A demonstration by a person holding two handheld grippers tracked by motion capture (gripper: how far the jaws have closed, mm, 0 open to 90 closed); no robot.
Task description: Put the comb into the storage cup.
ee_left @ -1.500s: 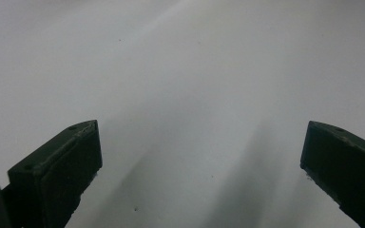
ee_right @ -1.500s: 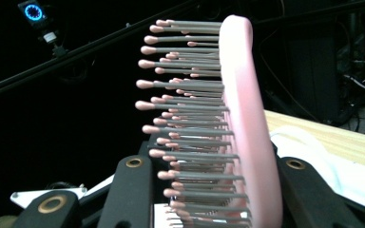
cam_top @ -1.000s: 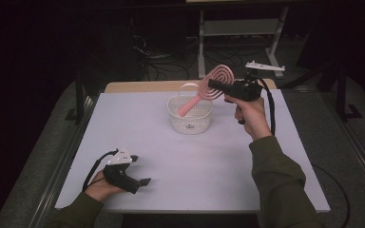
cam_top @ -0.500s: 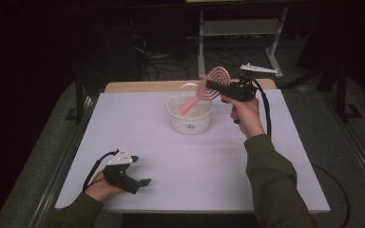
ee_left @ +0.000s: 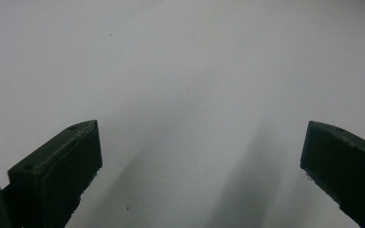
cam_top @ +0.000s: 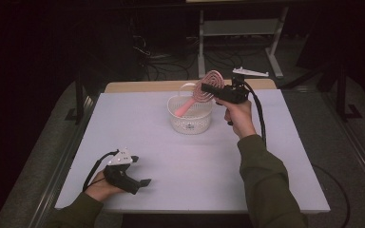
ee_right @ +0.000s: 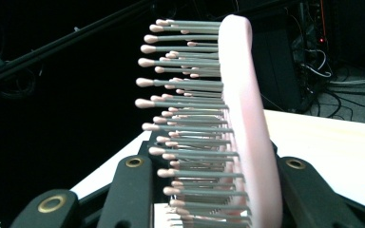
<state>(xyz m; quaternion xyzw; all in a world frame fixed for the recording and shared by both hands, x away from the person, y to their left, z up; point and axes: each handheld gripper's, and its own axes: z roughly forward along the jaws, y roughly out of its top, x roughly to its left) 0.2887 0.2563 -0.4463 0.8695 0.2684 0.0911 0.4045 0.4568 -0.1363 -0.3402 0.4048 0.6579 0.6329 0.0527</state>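
Observation:
A pink hairbrush (cam_top: 212, 82) with a round head and grey bristles hangs tilted over a white perforated basket (cam_top: 190, 122) at the far middle of the table. Its handle (cam_top: 182, 110) points down-left, with its tip at the basket's rim. My right gripper (cam_top: 209, 89) is shut on the brush's head. In the right gripper view the brush (ee_right: 247, 118) stands edge-on between the right gripper's (ee_right: 214, 190) jaws, bristles to the left. My left gripper (cam_top: 144, 182) rests on the table near the front left, held by a hand. Its jaws stand open over bare white surface in the left gripper view (ee_left: 199, 161).
The white table cover (cam_top: 171, 156) reaches out to all sides of the basket. A wooden strip (cam_top: 142, 86) runs along the far edge. Behind it stand a metal rack (cam_top: 240, 28) and floor cables (cam_top: 157, 59) in the dark.
My right gripper has come down and slightly left with the hairbrush, bringing the handle down to the basket. The left gripper has stayed put.

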